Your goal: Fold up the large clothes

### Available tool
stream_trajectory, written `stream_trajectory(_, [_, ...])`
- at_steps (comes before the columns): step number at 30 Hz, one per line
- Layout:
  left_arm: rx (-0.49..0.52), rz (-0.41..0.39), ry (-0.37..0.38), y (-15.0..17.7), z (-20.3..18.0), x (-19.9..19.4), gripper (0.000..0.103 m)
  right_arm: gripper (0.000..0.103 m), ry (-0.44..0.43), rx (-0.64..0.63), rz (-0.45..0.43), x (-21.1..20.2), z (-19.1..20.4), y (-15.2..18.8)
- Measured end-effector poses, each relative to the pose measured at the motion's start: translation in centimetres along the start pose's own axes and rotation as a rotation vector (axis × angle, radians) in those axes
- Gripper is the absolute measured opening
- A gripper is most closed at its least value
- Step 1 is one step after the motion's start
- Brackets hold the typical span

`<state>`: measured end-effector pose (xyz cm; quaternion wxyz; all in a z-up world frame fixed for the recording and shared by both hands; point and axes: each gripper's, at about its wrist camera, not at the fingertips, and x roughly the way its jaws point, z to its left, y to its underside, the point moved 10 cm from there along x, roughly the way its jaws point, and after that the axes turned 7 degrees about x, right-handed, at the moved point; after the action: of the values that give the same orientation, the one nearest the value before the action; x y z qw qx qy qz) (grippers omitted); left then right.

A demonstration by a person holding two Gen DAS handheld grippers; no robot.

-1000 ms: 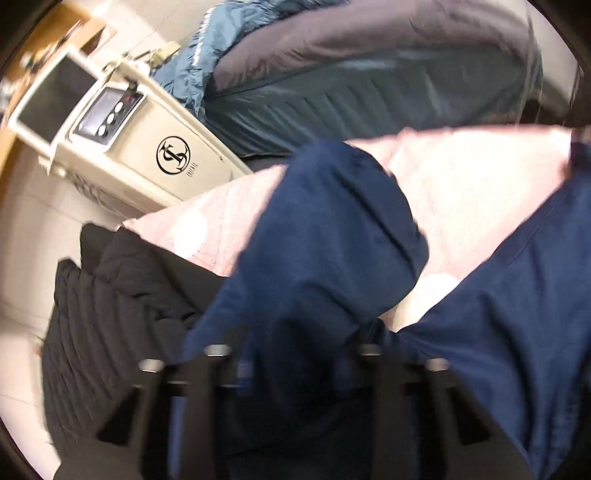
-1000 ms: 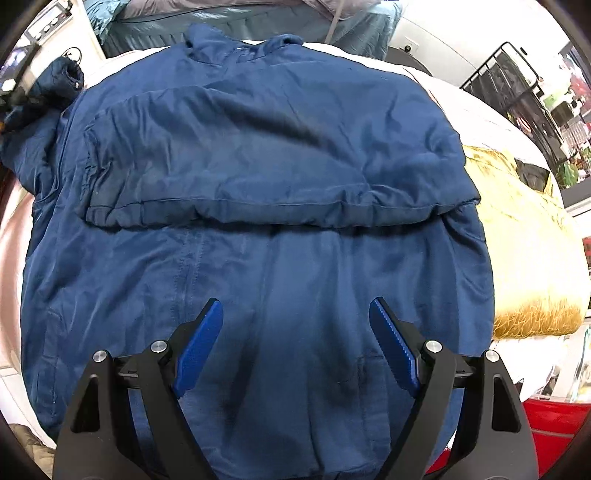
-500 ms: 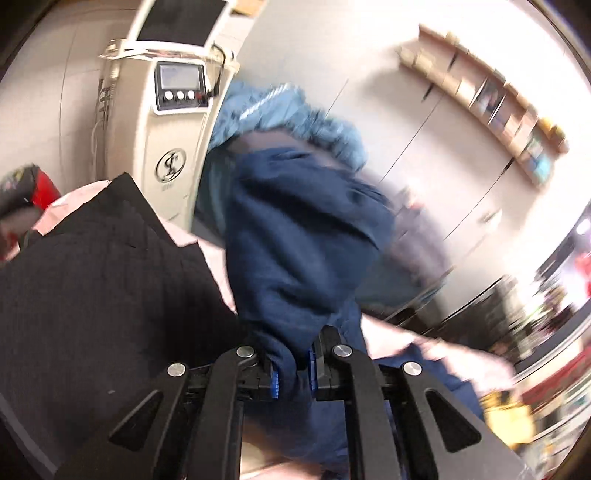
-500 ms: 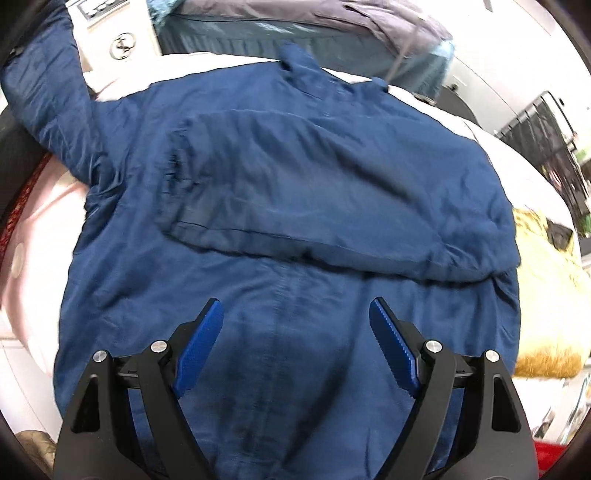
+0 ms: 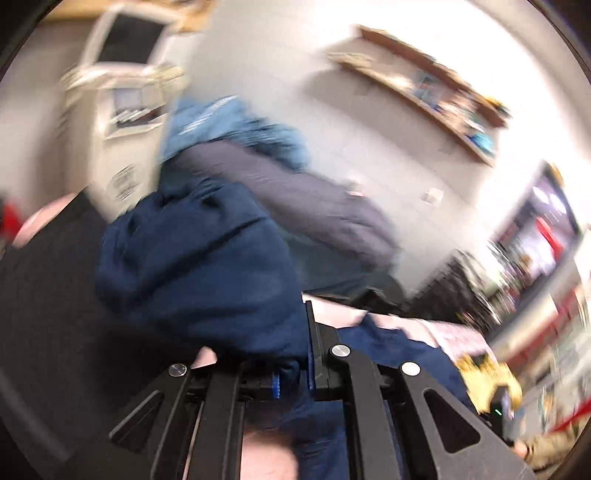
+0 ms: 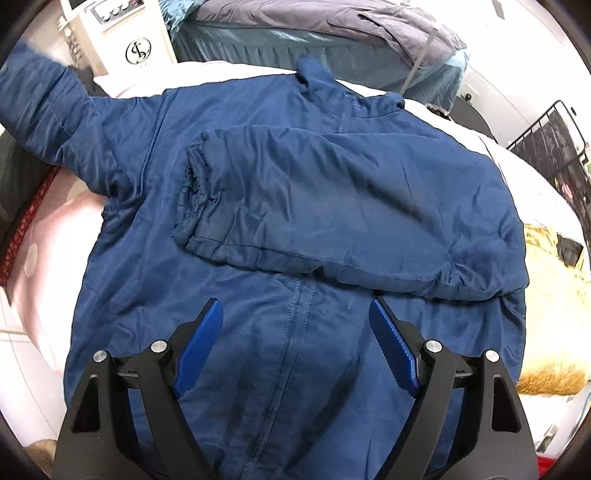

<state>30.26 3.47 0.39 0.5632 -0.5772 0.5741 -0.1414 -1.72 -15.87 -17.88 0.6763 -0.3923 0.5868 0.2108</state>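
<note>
A navy blue jacket [image 6: 295,229] lies spread front-up on a pink-covered bed [image 6: 55,236]. One sleeve [image 6: 332,206] is folded across the chest. The other sleeve [image 6: 48,110] is lifted out at the far left. My left gripper [image 5: 293,376] is shut on that sleeve's end [image 5: 199,266] and holds it up in the air; the view is motion-blurred. My right gripper [image 6: 295,328] is open and empty, hovering over the jacket's lower front by the zipper.
A white machine [image 6: 122,33] stands behind the bed at the left. A teal and grey bedding pile [image 6: 314,33] lies behind it. A yellow furry blanket [image 6: 554,295] lies at the right. A black garment [image 5: 40,302] lies at the left.
The left gripper has lifted and swung the sleeve further, its view turning toward the room. The right gripper has shifted over the jacket and stays open.
</note>
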Motion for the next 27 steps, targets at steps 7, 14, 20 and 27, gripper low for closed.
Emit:
stream_trajectory(7, [0.421,0.062,0.409,-1.8,-20.8,4.3,0.009,0.081,-0.019,0.074,-0.034,-0.3,-3.6,-0.2])
stream_trajectory(14, [0.59,0.365,0.552,6.2,-32.3,17.8,0.012,0.081,0.006,0.207,-0.008,0.3,-9.3,1.8])
stream_trajectory(20, [0.646,0.611,0.336,14.8,-33.6,29.6,0.051,0.081,0.013,0.319,0.037,1.0,-13.2,3.9])
stream_trajectory(27, [0.549,0.554,0.093,13.6,-28.5,31.0,0.095,0.081,-0.017,0.323,0.022,1.5,-14.6,2.3])
